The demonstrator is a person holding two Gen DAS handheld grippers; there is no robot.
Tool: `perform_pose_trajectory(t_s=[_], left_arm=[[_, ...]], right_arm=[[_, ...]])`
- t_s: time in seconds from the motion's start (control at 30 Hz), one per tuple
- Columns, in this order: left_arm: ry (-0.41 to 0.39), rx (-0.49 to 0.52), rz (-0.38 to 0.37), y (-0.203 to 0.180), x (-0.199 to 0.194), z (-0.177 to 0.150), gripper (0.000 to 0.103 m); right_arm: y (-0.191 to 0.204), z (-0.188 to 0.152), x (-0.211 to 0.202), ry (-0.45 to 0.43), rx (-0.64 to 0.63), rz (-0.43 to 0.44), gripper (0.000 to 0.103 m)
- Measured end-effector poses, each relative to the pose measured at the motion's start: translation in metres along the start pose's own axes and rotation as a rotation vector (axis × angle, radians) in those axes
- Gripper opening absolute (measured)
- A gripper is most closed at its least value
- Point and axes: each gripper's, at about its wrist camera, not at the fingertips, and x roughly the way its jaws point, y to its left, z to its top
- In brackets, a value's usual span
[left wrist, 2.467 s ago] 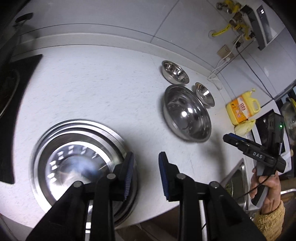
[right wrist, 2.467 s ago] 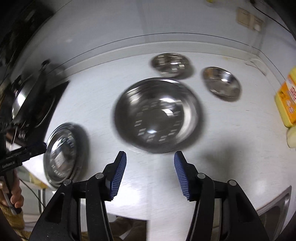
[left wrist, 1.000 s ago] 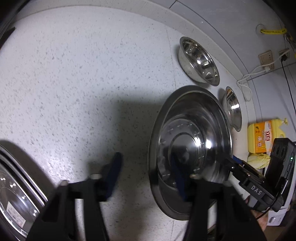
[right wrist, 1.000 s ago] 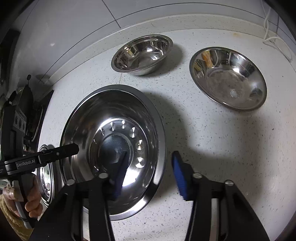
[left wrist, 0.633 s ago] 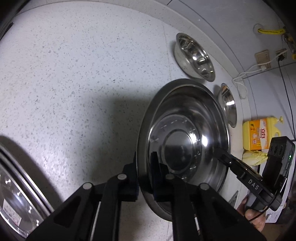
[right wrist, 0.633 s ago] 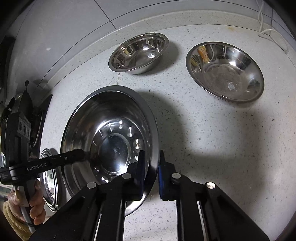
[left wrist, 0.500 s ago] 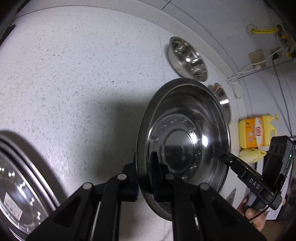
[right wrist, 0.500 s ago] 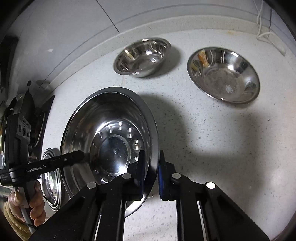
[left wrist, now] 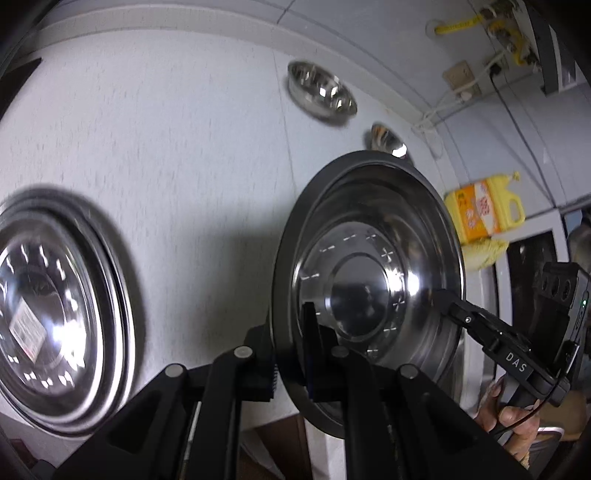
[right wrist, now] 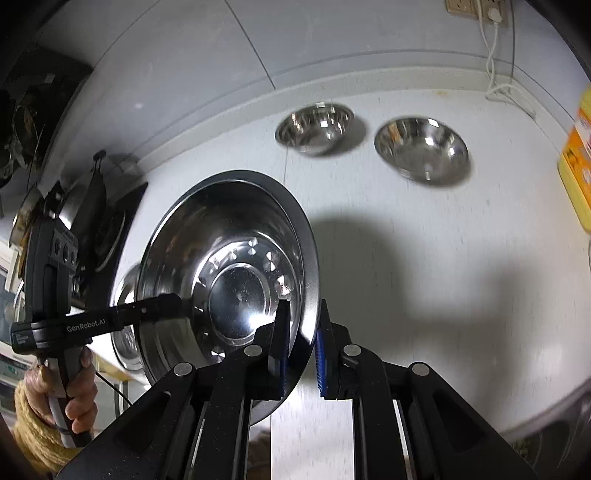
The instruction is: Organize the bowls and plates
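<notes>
A large steel bowl hangs above the white counter, held by its rim on two sides. My left gripper is shut on its left rim, and my right gripper is shut on the opposite rim. Each gripper shows in the other's view, the right gripper at the bowl's right edge and the left gripper at its left edge. A stack of wide steel plates lies on the counter to the left. Two small steel bowls sit near the back wall.
A yellow detergent bottle stands at the right end of the counter, with a yellowish cloth in front of it. A dark stove with a pan is at the far left. Cables and a wall socket run along the back wall.
Both grippers closed on the large bowl's rim, then lifted it off the counter and carried it toward the plate stack, which has come back into the left wrist view.
</notes>
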Motion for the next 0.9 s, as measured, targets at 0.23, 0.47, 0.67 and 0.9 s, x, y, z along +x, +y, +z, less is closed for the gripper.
perform_pose_trajectory(t_s=[0.23, 0.47, 0.67, 0.9], left_arm=[[0.053, 0.034, 0.062, 0.006, 0.048, -0.021, 0.012], [0.045, 0.082, 0.080, 0.006, 0.049, -0.022, 0.023], [-0.002, 0.078, 0.089, 0.009, 0.027, -0.013, 0.049], [-0.055, 0.015, -0.003, 0.001, 0.007, 0.021, 0.050]], right_arm=[[-0.030, -0.030, 0.033, 0.072, 0.063, -0.014, 0.012], [-0.045, -0.027, 0.046, 0.084, 0.078, -0.016, 0.015], [-0.049, -0.024, 0.025, 0.035, 0.054, -0.016, 0.036], [-0.066, -0.004, -0.002, -0.029, 0.044, -0.045, 0.046]])
